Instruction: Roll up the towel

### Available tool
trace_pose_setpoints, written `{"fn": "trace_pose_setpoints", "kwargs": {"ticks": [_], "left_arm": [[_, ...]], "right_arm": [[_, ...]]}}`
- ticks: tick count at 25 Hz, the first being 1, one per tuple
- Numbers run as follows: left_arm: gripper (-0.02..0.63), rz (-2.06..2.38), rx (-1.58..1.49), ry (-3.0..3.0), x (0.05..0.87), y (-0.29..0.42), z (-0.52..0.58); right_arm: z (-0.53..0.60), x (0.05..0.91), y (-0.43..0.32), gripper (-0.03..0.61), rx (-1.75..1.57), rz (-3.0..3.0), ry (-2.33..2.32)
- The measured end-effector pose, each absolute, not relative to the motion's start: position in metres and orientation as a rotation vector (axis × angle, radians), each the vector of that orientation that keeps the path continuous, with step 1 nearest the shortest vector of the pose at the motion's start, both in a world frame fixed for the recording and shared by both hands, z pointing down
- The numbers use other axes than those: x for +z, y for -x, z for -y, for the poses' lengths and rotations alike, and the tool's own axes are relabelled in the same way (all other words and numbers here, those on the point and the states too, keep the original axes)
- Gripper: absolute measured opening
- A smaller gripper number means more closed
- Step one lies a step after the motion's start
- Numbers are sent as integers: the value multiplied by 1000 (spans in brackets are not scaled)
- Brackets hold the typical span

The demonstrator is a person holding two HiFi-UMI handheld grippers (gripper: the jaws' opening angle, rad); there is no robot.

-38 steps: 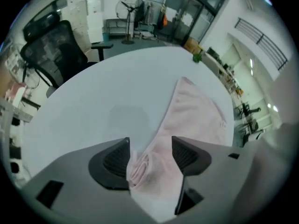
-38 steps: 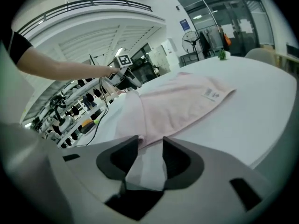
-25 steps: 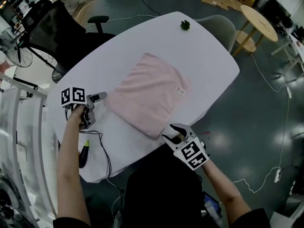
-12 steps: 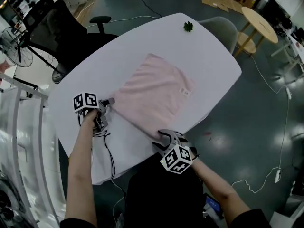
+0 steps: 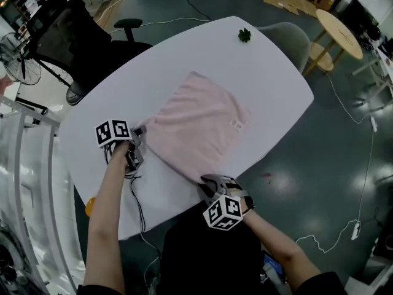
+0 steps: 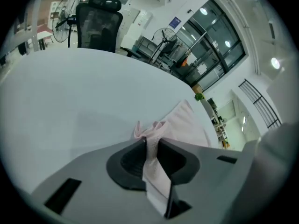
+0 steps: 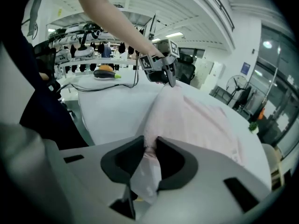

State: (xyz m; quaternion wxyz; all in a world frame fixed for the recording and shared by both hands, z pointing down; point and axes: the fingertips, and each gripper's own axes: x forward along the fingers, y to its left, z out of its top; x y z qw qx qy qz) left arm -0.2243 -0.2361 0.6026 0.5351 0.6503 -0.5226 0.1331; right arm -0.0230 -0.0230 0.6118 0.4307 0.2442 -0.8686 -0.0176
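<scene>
Surface: white oval table (image 5: 270, 60)
Cloth: pink towel (image 5: 196, 125), flat, near edge slanting left-far to right-near
Writing: white tag (image 5: 235, 124), print illegible
Tools: left gripper (image 5: 140, 132), right gripper (image 5: 207, 180); jaws just closing, pinching near corners

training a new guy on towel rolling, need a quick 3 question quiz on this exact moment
1. True or false: the towel is already rolled up.
2. What is between the jaws of the left gripper? A) a cable B) a corner of the towel C) nothing
3. The left gripper and the right gripper work along one edge of the towel. Is it the edge nearest the person or the far one?

Key
1. False: it lies unrolled on the table.
2. B.
3. The near edge. The jaws of both have just been closing, and each now pinches one corner of that edge.
</scene>
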Motion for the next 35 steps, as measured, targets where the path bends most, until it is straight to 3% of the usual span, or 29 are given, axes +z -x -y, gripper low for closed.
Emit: {"fn": "trace_pose_setpoints", "kwargs": {"ticks": [8, 26, 35], "left_arm": [[74, 1193, 11, -1472, 579, 236, 225], [75, 1213, 208, -1435, 612, 285, 130], [77, 1243, 297, -1349, 602, 269, 151]], "right_arm": [[31, 572, 12, 69, 18, 2248, -668], [-46, 591, 48, 72, 162, 2265, -544], [-17, 571, 32, 84, 596, 2386, -627]]}}
